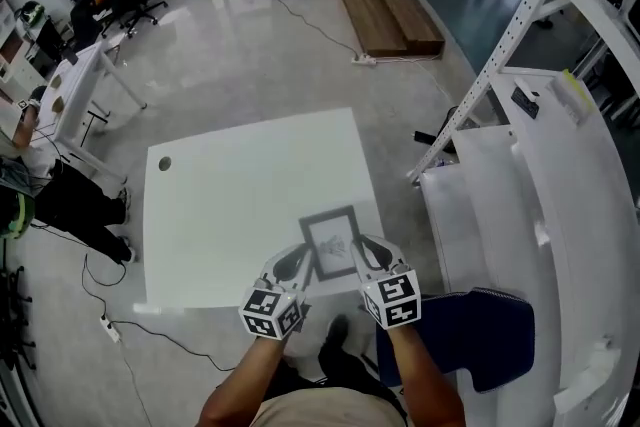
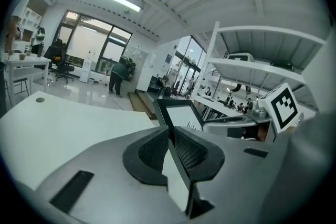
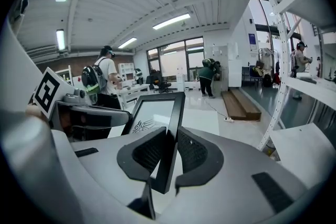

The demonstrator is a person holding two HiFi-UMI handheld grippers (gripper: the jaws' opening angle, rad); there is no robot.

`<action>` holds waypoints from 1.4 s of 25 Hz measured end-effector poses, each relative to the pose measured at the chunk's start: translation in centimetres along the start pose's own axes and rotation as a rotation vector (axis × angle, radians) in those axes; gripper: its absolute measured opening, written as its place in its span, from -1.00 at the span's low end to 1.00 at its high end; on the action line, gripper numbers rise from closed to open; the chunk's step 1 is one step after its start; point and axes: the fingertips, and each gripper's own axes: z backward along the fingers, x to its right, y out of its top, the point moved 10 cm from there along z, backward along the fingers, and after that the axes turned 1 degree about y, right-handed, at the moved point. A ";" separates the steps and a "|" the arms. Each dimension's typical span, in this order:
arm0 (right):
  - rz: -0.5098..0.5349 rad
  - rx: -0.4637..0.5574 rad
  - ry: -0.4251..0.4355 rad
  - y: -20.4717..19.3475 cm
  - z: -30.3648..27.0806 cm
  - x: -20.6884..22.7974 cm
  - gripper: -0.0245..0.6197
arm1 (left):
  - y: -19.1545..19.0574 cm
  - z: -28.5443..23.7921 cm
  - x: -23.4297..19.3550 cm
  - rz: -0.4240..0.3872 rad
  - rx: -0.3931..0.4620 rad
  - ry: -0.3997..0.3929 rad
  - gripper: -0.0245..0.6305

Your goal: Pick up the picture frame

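Picture frame (image 1: 331, 241), black rim, white sheet, grey motif, possibly winged

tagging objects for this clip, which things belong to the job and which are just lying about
In the job: picture frame, left gripper shut on its left edge, right gripper shut on its right edge.
Just lying about: white table, blue chair, wooden platform, power strip.

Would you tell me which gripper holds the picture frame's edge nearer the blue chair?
The right gripper, on the picture frame edge toward the blue chair; the left gripper clamps the opposite edge.
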 end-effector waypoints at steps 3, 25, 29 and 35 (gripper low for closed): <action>0.017 0.043 -0.011 2.1 1.1 -2.0 -0.69 | 2.1 2.3 -0.1 -0.021 0.047 -0.013 -0.79; 0.186 0.303 -0.111 12.8 9.0 -15.6 -0.69 | 12.2 17.0 -0.4 -0.231 0.300 -0.143 -0.79; 0.213 0.343 -0.117 14.1 9.9 -18.3 -0.69 | 13.4 20.0 -0.8 -0.267 0.339 -0.152 -0.79; 0.253 0.392 -0.129 15.4 11.2 -21.4 -0.69 | 14.3 23.3 -1.3 -0.298 0.396 -0.168 -0.79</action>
